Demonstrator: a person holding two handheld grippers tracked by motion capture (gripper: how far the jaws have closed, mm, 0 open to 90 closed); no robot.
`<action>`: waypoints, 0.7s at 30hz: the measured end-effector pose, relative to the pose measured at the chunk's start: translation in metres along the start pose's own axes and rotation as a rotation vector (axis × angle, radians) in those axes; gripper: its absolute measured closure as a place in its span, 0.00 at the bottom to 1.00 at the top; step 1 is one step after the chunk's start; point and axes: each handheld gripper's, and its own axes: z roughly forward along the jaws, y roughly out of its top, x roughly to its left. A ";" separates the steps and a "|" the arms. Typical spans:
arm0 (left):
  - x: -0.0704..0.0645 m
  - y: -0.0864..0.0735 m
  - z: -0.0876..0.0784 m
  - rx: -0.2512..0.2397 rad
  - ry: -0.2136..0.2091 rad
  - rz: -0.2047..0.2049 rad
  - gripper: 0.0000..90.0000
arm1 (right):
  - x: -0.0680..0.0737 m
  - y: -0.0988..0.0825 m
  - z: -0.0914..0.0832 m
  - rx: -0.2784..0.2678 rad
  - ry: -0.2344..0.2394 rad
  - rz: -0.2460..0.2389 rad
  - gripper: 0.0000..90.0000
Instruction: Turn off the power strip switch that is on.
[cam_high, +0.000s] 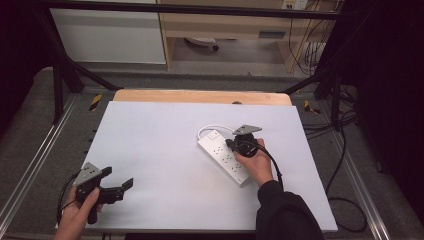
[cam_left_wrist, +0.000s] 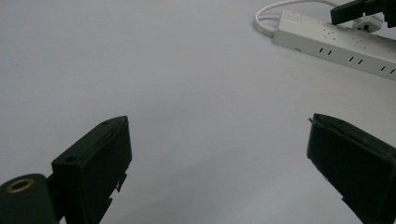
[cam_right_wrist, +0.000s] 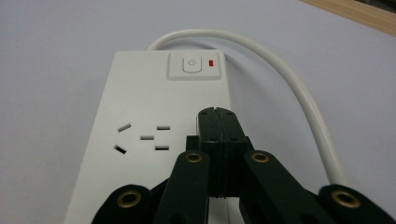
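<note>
Left gripper idle at my near-left, jaws wide apart, nothing between; power strip lay well ahead of it, to its right. Right gripper had jaws pressed together, empty, tips over strip body, just short of power button; red indicator beside it. Judged step: pressing switch. Next move: short advance forward, then push down squarely on button.

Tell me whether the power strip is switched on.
On, apparently: the power strip shows a red indicator light lit beside its power button in the right gripper view.
</note>
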 end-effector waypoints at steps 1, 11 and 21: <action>0.000 0.000 0.000 0.000 0.000 0.000 0.07 | 0.000 0.000 0.000 0.000 0.000 -0.002 1.00; 0.000 0.000 0.000 0.000 0.000 0.001 0.07 | 0.000 0.001 0.001 0.002 -0.001 -0.010 1.00; 0.000 0.000 0.000 0.001 0.000 0.002 0.07 | 0.000 0.001 0.001 0.004 0.002 -0.013 1.00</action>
